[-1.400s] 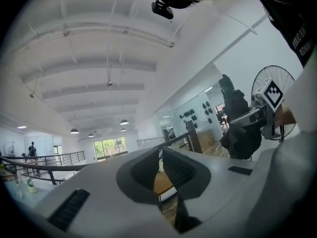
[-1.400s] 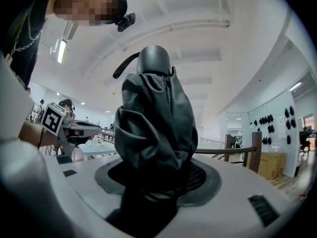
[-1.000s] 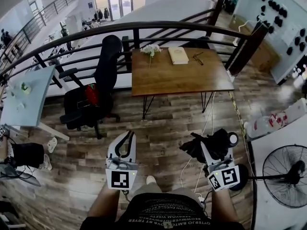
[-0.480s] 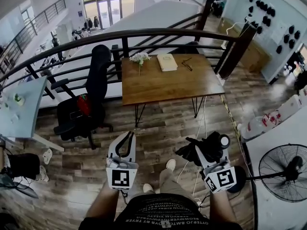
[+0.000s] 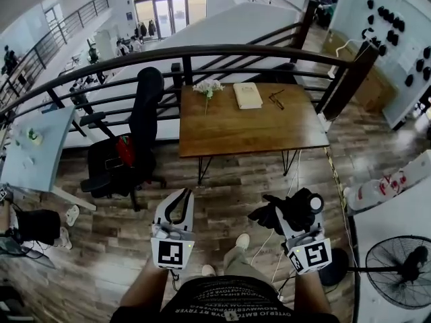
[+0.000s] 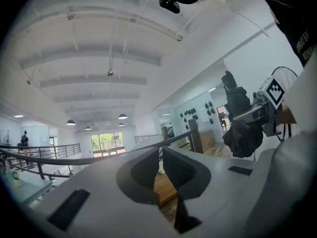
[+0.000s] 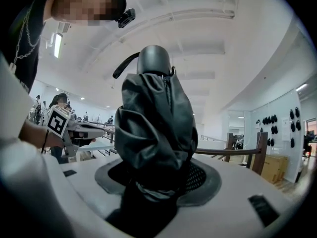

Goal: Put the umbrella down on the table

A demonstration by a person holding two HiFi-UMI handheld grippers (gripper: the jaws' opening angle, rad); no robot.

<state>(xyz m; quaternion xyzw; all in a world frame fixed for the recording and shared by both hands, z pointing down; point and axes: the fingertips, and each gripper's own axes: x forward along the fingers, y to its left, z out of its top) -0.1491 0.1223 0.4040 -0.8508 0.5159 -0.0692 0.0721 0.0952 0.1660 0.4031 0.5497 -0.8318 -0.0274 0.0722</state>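
Note:
A folded black umbrella [image 5: 273, 212] stands up out of my right gripper [image 5: 291, 219], which is shut on its bunched cloth. In the right gripper view the umbrella [image 7: 156, 128] fills the space between the jaws, its rounded end on top. My left gripper [image 5: 182, 195] is held level beside it, shut with its curved tips together and holding nothing. The wooden table [image 5: 249, 123] stands ahead by the railing, well beyond both grippers. A strip of the table [image 6: 163, 187] shows through the left jaws, and the umbrella [image 6: 240, 118] appears at the right of that view.
On the table lie a book [image 5: 247, 95], white flowers [image 5: 207, 87] and glasses [image 5: 277, 99]. A black office chair [image 5: 131, 140] stands left of it, a dark railing [image 5: 236, 49] behind. A fan [image 5: 401, 281] is at the right, a pale blue desk [image 5: 40, 140] at the left.
The person has stepped along the wooden floor, carrying both grippers level with them. The right gripper's hold on the umbrella is unchanged, and the left stays shut.

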